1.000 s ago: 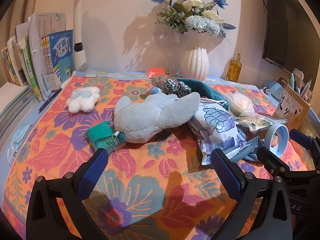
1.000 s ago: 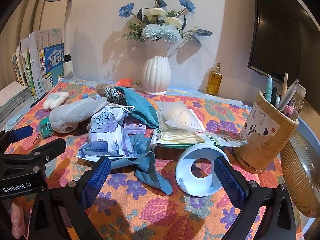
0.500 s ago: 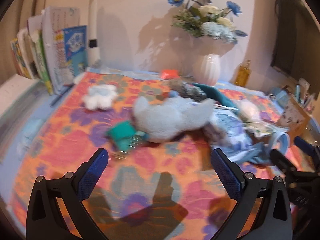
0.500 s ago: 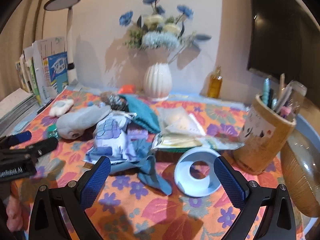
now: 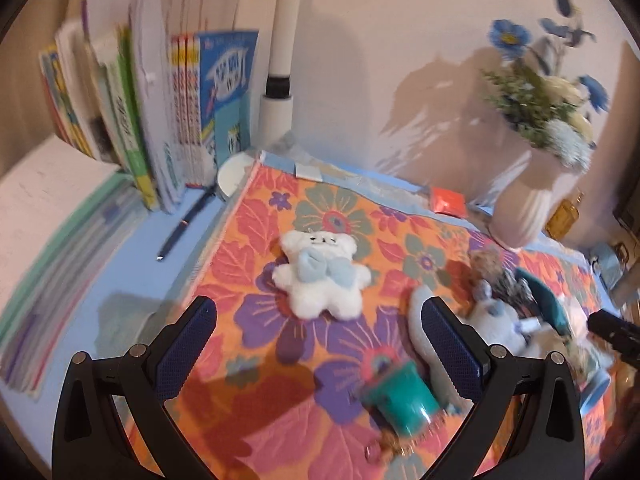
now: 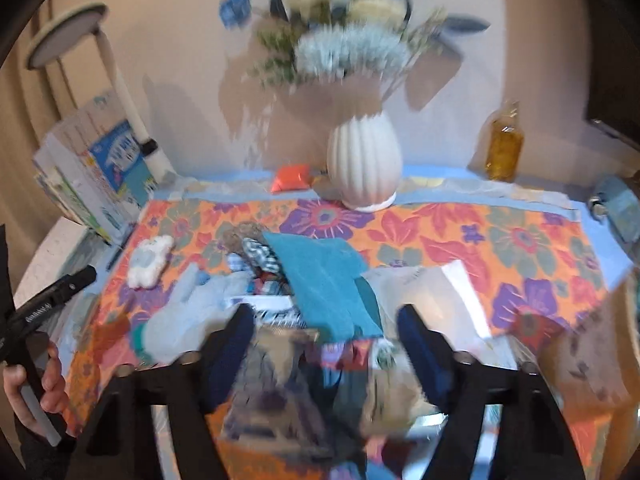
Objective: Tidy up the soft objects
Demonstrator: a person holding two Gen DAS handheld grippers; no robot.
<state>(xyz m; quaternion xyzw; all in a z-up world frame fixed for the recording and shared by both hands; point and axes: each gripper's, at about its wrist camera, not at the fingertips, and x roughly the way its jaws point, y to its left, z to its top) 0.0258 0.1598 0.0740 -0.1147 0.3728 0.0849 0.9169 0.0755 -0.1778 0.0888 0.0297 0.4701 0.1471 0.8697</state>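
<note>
A small white plush bear (image 5: 320,276) with a pale blue bow lies on the floral cloth (image 5: 260,232); it also shows in the right wrist view (image 6: 150,266). My left gripper (image 5: 320,340) is open, just short of the bear and above the cloth. A larger grey-blue plush (image 5: 492,320) lies to its right, with a teal pouch (image 5: 402,398) in front. My right gripper (image 6: 326,344) is open above a pile: a teal cloth (image 6: 324,280), the grey-blue plush (image 6: 192,312) and blurred packets. Neither gripper holds anything.
Upright books (image 5: 160,112) and a white lamp post (image 5: 280,60) stand at the back left, a pen (image 5: 184,228) beside them. A white vase with flowers (image 6: 364,160), an orange packet (image 6: 290,178) and an amber bottle (image 6: 504,148) stand along the back wall.
Both grippers have moved forward and tilted down. The left one swung left, onto the white bear. The right one has come over the pile and its jaws have narrowed.
</note>
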